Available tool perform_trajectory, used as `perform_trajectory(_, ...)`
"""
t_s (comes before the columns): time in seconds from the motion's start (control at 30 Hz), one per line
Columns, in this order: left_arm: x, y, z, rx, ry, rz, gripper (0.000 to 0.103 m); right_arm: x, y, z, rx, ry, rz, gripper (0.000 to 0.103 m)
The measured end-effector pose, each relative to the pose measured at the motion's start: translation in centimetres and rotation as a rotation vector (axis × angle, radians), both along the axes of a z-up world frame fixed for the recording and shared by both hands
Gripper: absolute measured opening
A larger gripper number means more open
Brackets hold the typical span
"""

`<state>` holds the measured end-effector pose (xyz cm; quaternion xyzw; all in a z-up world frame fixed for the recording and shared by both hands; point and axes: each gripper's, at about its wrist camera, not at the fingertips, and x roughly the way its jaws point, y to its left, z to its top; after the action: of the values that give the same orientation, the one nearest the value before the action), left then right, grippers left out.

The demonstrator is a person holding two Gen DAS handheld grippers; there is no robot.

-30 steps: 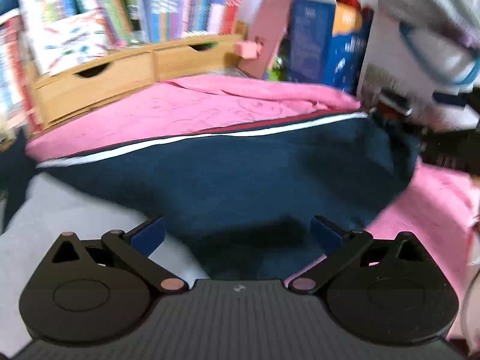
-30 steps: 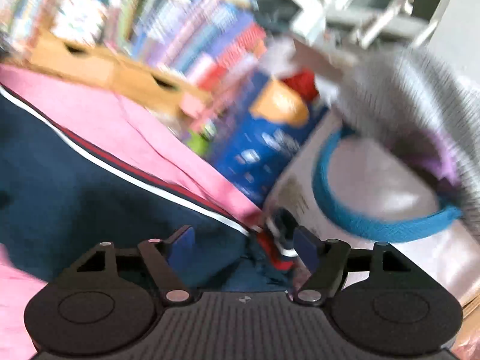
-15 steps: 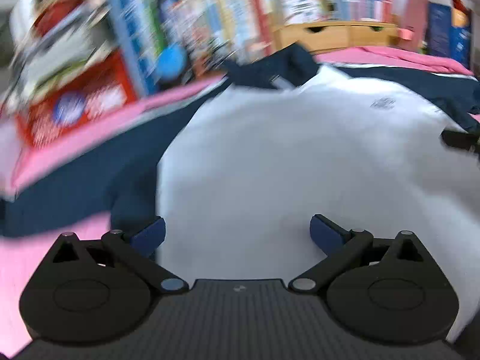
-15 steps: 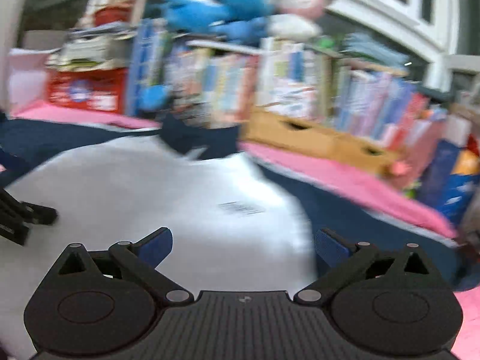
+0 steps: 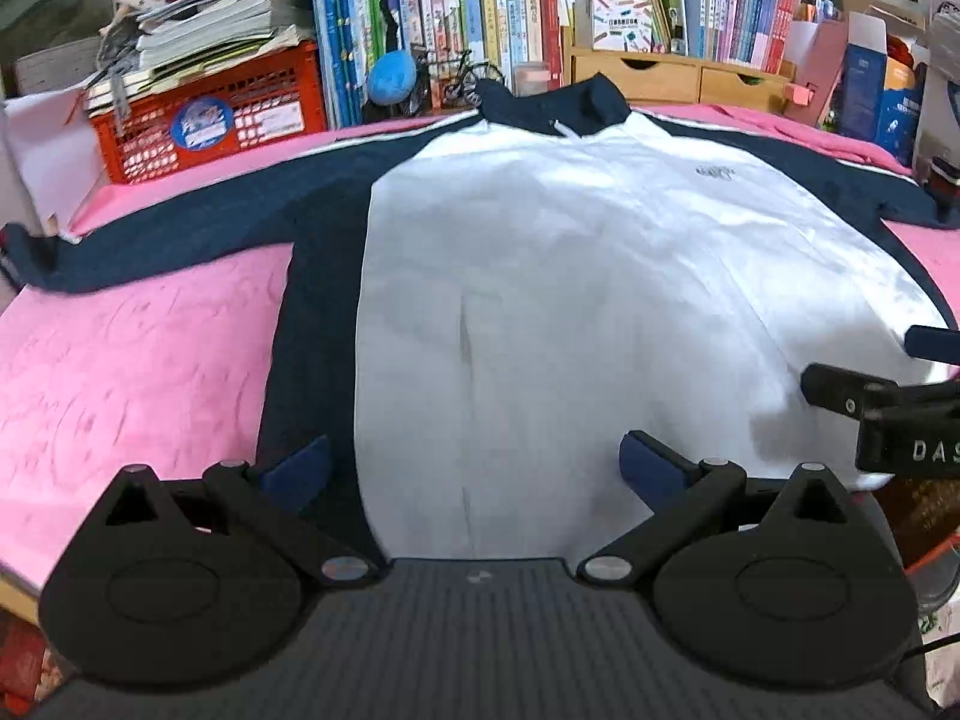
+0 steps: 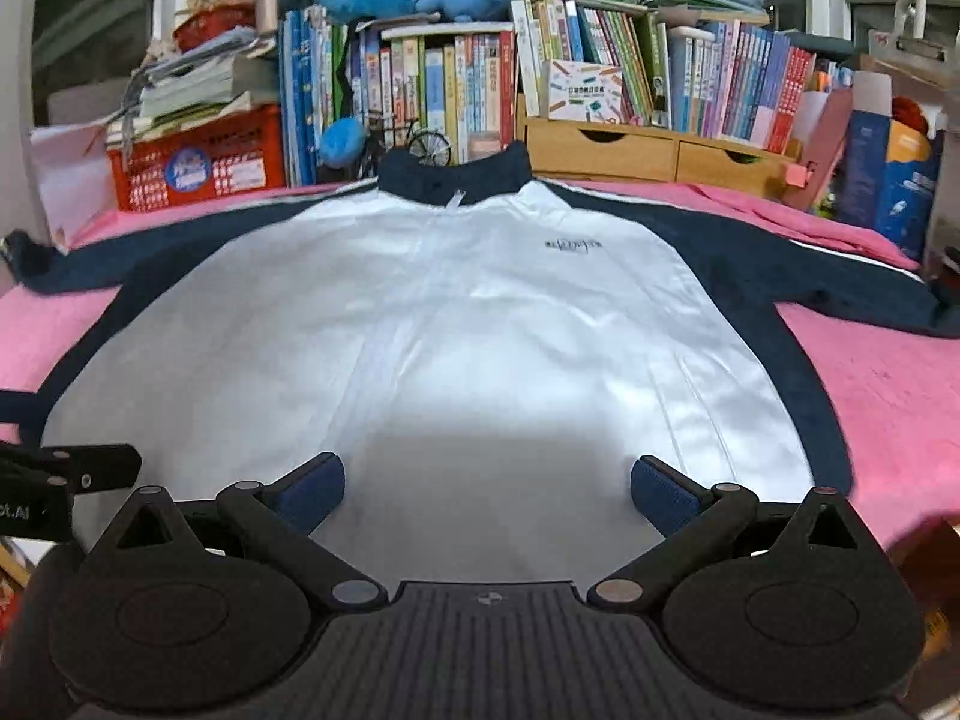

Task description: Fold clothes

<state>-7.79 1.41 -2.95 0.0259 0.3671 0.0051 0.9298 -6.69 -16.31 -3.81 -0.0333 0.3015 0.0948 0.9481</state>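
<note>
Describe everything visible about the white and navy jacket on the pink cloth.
The white and navy zip-front jacket lies flat and face up on the pink cloth, unfolded. Its smooth white front carries a small dark chest logo; the stand-up collar, side panels and both outspread sleeves are navy, with a white stripe along the sleeves. The collar points toward the bookshelf. Nothing grips it.

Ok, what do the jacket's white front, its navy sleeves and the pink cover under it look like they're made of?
White front: probably a smooth synthetic weave with a slight sheen; it catches light in soft bright patches.
Navy sleeves: a matte, softer-looking knit or fleece; no shine, but the fibre cannot be told.
Pink cover: looks like a soft matte cloth, with faint creases and darker rubbed marks.
</note>
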Motion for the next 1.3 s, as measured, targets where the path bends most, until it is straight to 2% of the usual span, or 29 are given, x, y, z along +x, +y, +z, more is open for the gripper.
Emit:
perform_trajectory(0.13, -3.5, -0.4, 1.0, -0.020, -0.010, 0.008, 0.103, -3.9, -0.4, 0.8, -0.040, -0.013, -0.045, 0.103)
perform_trajectory(0.33, -10.4, -1.7, 2.8, 0.039, -0.059, 0.006, 0.103, -11.0, -2.5, 2.4, -0.021, -0.052, -0.096, 0.103)
perform_trajectory(0.5, -13.7, -1.6, 3.9, 0.029, -0.077, -0.046, 0.103, -16.2, -3.6, 3.2, -0.020, -0.093, -0.062, 0.103)
perform_trajectory(0.7, -14.0, -1.8, 3.9, 0.032, -0.074, -0.059, 0.103, -16.5, -3.2, 3.6, -0.052, -0.119, -0.102, 0.103)
perform_trajectory(1.3, -14.7, -2.7, 2.5, 0.040, -0.039, -0.093, 0.103, -16.6, -2.8, 2.3, -0.068, -0.081, -0.088, 0.103)
